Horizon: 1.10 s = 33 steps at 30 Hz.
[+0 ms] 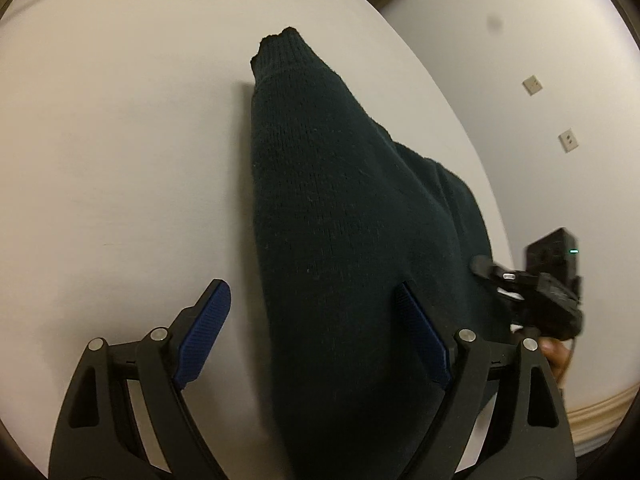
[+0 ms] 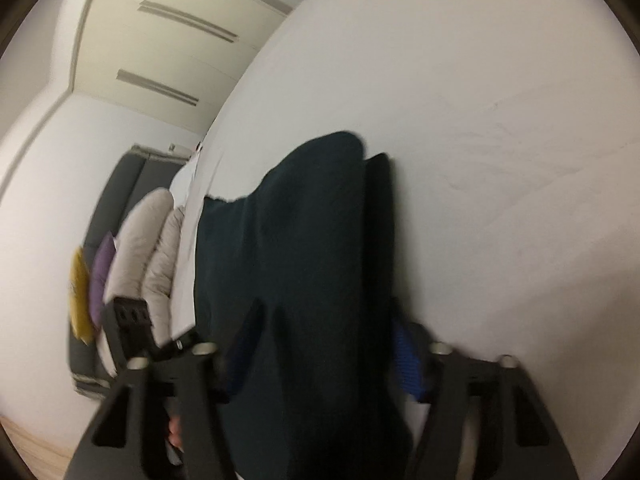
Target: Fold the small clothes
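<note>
Left wrist view: my left claw [image 1: 316, 336] stands wide open astride the dark green knitted garment [image 1: 332, 208] on the white worktop [image 1: 120, 160]; right claw [image 2: 320, 356] blurred, grip unclear. Mid-fold; next I'd pinch an edge

The dark green knitted garment [image 1: 340, 208], centre frame, is coarse, matt wool-like cloth with visible ribbing. Under it, the white table surface [image 1: 120, 140] looks smooth and matt. The left gripper [image 1: 316, 304], at the bottom, is matt black plastic with ridged blue rubbery pads [image 1: 204, 332] and shiny metal pins.
</note>
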{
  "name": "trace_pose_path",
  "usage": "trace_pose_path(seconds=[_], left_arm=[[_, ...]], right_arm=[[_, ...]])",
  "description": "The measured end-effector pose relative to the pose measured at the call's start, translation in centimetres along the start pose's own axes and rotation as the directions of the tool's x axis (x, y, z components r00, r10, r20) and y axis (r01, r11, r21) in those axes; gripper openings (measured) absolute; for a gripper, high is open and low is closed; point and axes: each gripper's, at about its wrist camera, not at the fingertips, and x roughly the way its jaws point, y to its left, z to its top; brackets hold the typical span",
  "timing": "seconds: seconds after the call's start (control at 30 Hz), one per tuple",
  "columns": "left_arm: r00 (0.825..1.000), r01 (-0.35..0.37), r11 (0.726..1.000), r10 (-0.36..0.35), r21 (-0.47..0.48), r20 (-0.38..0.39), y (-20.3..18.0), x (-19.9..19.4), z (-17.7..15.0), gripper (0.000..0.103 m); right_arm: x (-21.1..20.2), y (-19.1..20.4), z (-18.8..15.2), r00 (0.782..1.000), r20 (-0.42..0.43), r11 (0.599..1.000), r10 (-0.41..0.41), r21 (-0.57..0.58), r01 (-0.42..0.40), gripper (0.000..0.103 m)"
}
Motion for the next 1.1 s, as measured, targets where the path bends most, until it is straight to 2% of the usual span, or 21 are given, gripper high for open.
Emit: trace_pose_path(seconds=[0.03, 0.07, 0.1, 0.2, 0.3, 0.4, 0.57, 0.7, 0.83, 0.9, 0.97, 1.1], left_arm=[[1.000, 0.011, 1.000, -0.011, 0.003, -0.007, -0.1, 0.0, 0.0, 0.071], [0.999, 0.038, 0.999, -0.038, 0.006, -0.024, -0.4, 0.1, 0.0, 0.053], [0.998, 0.054, 0.999, -0.054, -0.002, -0.039, -0.5, 0.4, 0.0, 0.051], [0.999, 0.039, 0.999, -0.039, 0.008, -0.035, -1.1, 0.7, 0.1, 0.044], [0.995, 0.094, 0.995, -0.095, -0.038, -0.024, -0.9, -0.1, 0.5, 0.037], [0.994, 0.107, 0.994, -0.107, -0.021, -0.005, -1.7, -3.0, -0.2, 0.035], [0.992, 0.104, 0.994, -0.105, 0.021, 0.074, -2.7, -11.7, -2.4, 0.035], [0.988, 0.080, 0.996, -0.086, 0.047, 0.125, -2.3, -19.1, -5.1, 0.035], [0.986, 0.055, 0.998, -0.060, 0.037, 0.154, -0.7, -24.2, -8.2, 0.035], [0.984, 0.041, 0.999, -0.046, 0.029, 0.174, 0.6, -25.8, -9.3, 0.036], [0.984, 0.045, 0.999, -0.043, -0.010, 0.174, 2.3, -26.0, -9.8, 0.036], [0.991, 0.006, 1.000, -0.002, -0.027, 0.135, 4.3, -23.8, -10.0, 0.036]], right_arm=[[0.3, -0.2, 0.1, 1.000, -0.011, 1.000, 0.012, 0.009, -0.012, 0.038], [0.2, -0.2, 0.1, 1.000, -0.013, 1.000, 0.008, 0.004, -0.008, 0.036], [0.2, 0.1, -0.1, 1.000, -0.014, 1.000, -0.005, -0.008, 0.005, 0.033], [-0.2, 1.3, -0.6, 0.999, 0.008, 0.999, -0.043, -0.030, 0.044, 0.028], [-1.2, 3.1, -1.3, 0.997, 0.035, 0.996, -0.069, -0.051, 0.070, 0.026], [-2.3, 6.7, -2.3, 0.997, 0.057, 0.994, -0.049, -0.093, 0.054, 0.026], [-4.0, 13.6, -5.9, 0.998, 0.054, 0.986, 0.019, -0.168, -0.010, 0.026], [-4.3, 18.7, -9.6, 0.996, 0.018, 0.972, 0.093, -0.219, -0.087, 0.026], [-3.3, 22.3, -13.6, 0.989, -0.032, 0.956, 0.147, -0.250, -0.150, 0.026], [-2.4, 23.3, -15.3, 0.986, -0.053, 0.947, 0.159, -0.274, -0.167, 0.026], [-0.9, 23.0, -16.1, 0.980, -0.077, 0.950, 0.183, -0.243, -0.196, 0.026], [2.2, 20.9, -16.5, 0.983, -0.098, 0.963, 0.155, -0.208, -0.173, 0.026]])
